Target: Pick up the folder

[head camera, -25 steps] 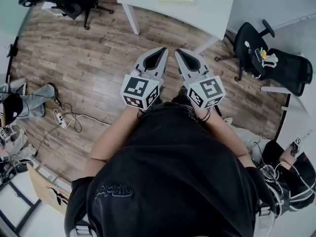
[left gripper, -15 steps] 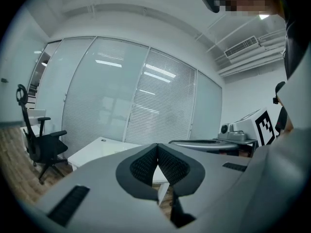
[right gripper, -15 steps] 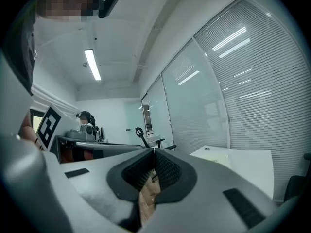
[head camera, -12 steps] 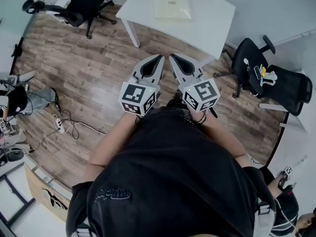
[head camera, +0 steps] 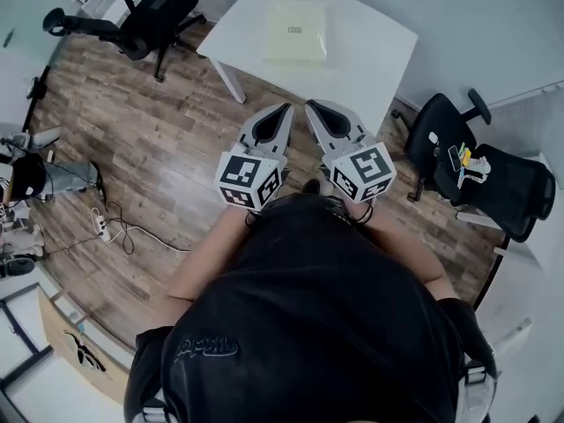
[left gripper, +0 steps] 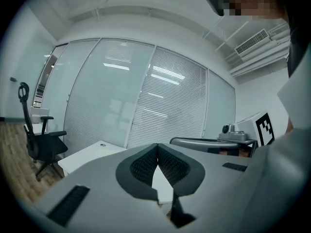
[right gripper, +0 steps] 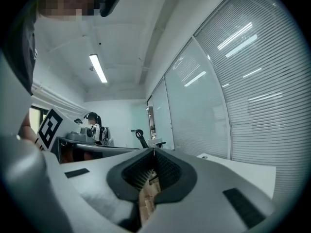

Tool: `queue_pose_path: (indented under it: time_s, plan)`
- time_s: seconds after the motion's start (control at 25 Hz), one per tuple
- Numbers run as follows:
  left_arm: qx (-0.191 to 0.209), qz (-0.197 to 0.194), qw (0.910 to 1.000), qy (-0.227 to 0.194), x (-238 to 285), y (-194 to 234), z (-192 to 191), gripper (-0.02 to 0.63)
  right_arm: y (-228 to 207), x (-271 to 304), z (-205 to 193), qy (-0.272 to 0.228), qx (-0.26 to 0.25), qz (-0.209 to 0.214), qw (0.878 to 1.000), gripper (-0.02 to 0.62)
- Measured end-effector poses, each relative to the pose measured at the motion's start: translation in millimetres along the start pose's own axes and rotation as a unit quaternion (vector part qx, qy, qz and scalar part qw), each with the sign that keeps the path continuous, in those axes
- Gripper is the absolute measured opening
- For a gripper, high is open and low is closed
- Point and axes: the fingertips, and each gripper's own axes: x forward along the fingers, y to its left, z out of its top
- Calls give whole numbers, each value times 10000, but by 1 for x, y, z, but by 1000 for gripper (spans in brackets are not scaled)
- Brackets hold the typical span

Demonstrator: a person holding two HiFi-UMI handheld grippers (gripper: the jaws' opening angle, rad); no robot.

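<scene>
A pale yellow folder (head camera: 296,31) lies flat on the white table (head camera: 370,51) at the top of the head view. My left gripper (head camera: 286,109) and right gripper (head camera: 310,106) are held side by side in front of the person's chest, above the wooden floor and short of the table's near edge. Both are shut, tips meeting, with nothing between the jaws. In the left gripper view the shut left gripper (left gripper: 157,146) points level toward the table (left gripper: 87,155); in the right gripper view the shut right gripper (right gripper: 154,150) shows the table (right gripper: 252,171) at its right.
A black office chair (head camera: 145,20) stands left of the table and another black chair (head camera: 476,170) with small items on its seat stands at the right. Cables and a power strip (head camera: 104,227) lie on the wooden floor at the left. Glass walls with blinds (left gripper: 160,106) stand beyond the table.
Both grippers and the person have moved toward the table; the table and folder now show more fully and lower in the head view. The jaws have stayed shut.
</scene>
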Motion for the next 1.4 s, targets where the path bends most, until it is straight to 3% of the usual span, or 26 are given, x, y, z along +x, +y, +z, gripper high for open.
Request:
queue_pose_path:
  time_s: [0.36, 0.88, 1.4]
  plan:
    - [-61, 279, 9996, 87, 36, -5, -2, 14, -53, -8, -6, 6, 279, 45, 9996, 22]
    - [118, 17, 9989, 449, 91, 13, -8, 15, -100, 6, -21, 242, 450, -256, 9984, 21]
    - [-15, -222, 9985, 505, 144, 92, 14, 15, -147, 81, -7, 277, 368, -754, 9961, 23]
